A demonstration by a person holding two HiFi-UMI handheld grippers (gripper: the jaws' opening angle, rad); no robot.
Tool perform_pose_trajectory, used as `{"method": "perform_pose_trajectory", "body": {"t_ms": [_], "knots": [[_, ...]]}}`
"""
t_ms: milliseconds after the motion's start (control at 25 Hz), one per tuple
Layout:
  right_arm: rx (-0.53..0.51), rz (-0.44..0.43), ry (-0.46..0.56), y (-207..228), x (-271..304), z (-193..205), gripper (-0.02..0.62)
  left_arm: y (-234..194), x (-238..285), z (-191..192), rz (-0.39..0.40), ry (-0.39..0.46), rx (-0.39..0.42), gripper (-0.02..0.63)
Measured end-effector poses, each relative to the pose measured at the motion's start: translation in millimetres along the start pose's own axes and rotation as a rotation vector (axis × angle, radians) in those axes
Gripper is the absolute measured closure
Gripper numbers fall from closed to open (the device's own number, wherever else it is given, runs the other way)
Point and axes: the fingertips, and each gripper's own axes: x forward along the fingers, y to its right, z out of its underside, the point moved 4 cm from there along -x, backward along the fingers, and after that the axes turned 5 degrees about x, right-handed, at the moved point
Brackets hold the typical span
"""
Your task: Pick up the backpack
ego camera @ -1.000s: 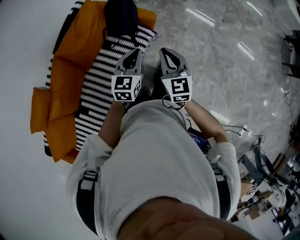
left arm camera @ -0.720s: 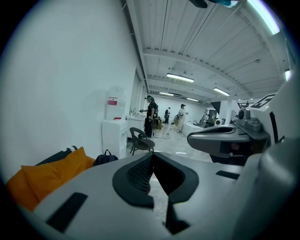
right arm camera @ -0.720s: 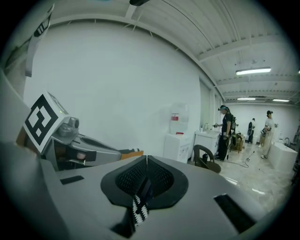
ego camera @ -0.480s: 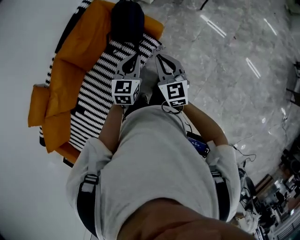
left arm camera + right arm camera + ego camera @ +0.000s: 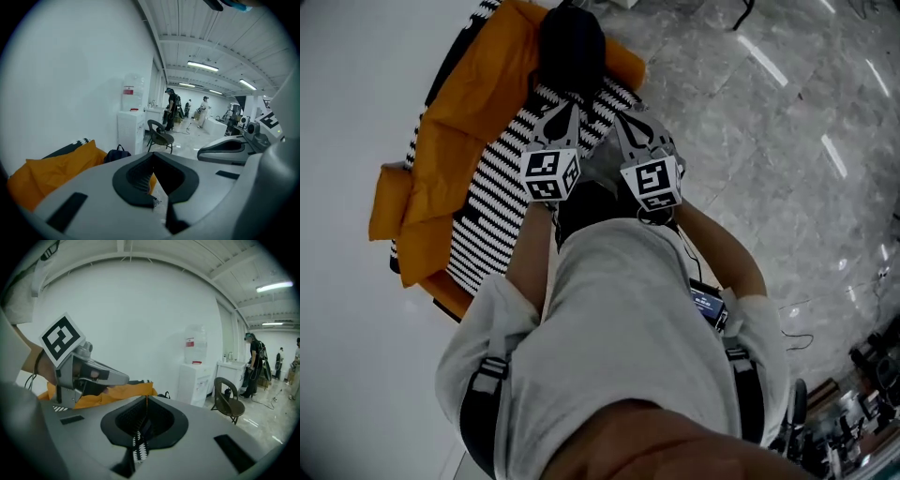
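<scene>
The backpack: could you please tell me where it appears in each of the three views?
Head view: the backpack is at the top centre.
Left gripper view: the backpack is left of centre, just above the jaws.
Right gripper view: only a sliver of the backpack shows near the centre.
Shared landmark: the orange cushion, to its left in every view.
</scene>
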Motion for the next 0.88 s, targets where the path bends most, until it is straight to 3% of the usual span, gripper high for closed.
{"method": "perform_pose_trajectory", "body": {"t_ms": [440,880], "knots": [[-0.002,-0.047,-0.054,17,56,1,0.556,-52,25,17,-0.089,-0.059,-0.017,0.594],[-0.059,-0.053,-0.148,31,146,-5,0.555,-120,91,27,-0.04,-0.1,-0.093,0.594]]}}
